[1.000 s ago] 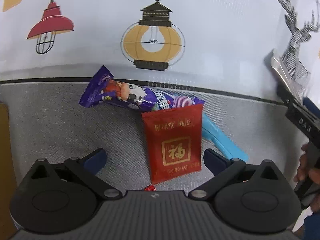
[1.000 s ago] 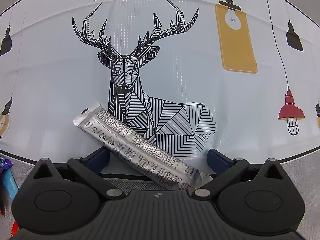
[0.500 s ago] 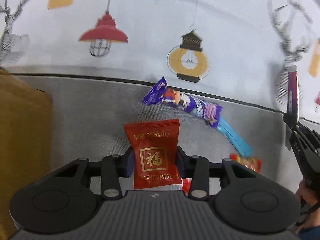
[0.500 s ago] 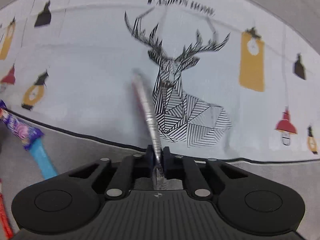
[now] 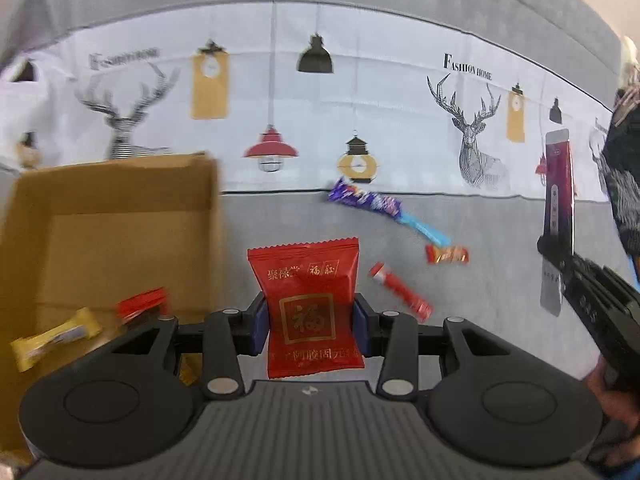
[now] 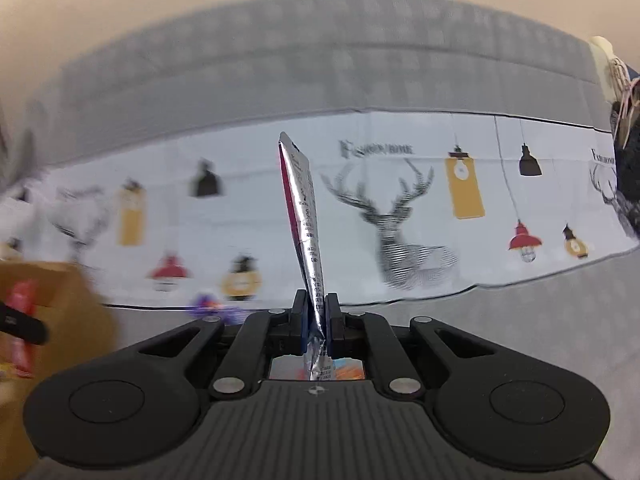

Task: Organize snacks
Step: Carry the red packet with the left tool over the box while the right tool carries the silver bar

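My left gripper (image 5: 309, 320) is shut on a red snack packet (image 5: 310, 300) with gold print and holds it up above the grey surface. An open cardboard box (image 5: 100, 216) stands to its left, with a yellow bar (image 5: 56, 338) and a red bar (image 5: 142, 304) inside. My right gripper (image 6: 316, 320) is shut on a long silver stick pack (image 6: 306, 232) that points upward; the gripper also shows at the right of the left wrist view (image 5: 560, 248).
On the grey surface lie a purple and blue wrapper (image 5: 384, 208), a small red candy (image 5: 447, 255) and a red stick (image 5: 402, 291). A white cloth with deer and lamp prints (image 5: 400, 120) lies behind. The box shows at the left of the right wrist view (image 6: 48, 300).
Both grippers closed on their snacks and lifted. The left one pulled back and swung left, so the cardboard box came into view. The stick pack now stands upright between the right jaws.
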### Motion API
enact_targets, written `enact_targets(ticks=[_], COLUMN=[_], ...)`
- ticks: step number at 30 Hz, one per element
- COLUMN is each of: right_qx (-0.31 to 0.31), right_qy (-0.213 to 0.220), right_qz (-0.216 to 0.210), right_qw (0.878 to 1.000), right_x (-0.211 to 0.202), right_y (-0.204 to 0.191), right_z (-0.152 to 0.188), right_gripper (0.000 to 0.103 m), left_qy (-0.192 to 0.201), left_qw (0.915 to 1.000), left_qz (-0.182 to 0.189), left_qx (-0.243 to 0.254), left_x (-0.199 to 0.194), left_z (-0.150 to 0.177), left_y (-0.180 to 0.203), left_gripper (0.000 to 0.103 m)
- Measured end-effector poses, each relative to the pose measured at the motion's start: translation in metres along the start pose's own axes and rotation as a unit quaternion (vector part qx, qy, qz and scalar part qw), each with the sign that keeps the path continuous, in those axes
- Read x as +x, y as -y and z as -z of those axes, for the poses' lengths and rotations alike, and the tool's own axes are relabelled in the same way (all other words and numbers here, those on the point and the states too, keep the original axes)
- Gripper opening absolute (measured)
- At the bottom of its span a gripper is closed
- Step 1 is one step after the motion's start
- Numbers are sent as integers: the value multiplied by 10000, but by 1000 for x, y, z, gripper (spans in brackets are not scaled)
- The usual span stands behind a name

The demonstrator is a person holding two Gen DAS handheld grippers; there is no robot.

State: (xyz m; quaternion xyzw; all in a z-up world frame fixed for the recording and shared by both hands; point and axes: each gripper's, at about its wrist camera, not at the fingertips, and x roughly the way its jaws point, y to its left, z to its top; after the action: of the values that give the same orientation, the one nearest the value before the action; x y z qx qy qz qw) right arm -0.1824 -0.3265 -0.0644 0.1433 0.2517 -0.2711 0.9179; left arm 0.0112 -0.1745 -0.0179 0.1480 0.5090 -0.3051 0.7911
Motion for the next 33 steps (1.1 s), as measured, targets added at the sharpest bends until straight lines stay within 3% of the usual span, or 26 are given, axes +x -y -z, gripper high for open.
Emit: enact_targets(ticks=[7,17,24,33], right_qx=[141,-279,-624,-805], right_qy=[-325,-824,-844,-821], right_qz=[-663,-1442,-1532,-1428], right_qw=[9972,9857,9826,9830], right_x=[-90,-152,-171,-178], right_y=[-97,-205,-239,-249], right_z=[54,104,112,112], right_gripper=[8,8,8,8], left_qy=[38,217,360,491], left_qw=[9996,9980,9975,9972], left_qz=[-267,-539,-490,-386], left_qx=[57,-239,-358,-420], left_x=[-67,-127,-146,-153], left_z=[73,159,188,195], left_y=[-56,-134,-157,-165], left_gripper=[46,46,46,46])
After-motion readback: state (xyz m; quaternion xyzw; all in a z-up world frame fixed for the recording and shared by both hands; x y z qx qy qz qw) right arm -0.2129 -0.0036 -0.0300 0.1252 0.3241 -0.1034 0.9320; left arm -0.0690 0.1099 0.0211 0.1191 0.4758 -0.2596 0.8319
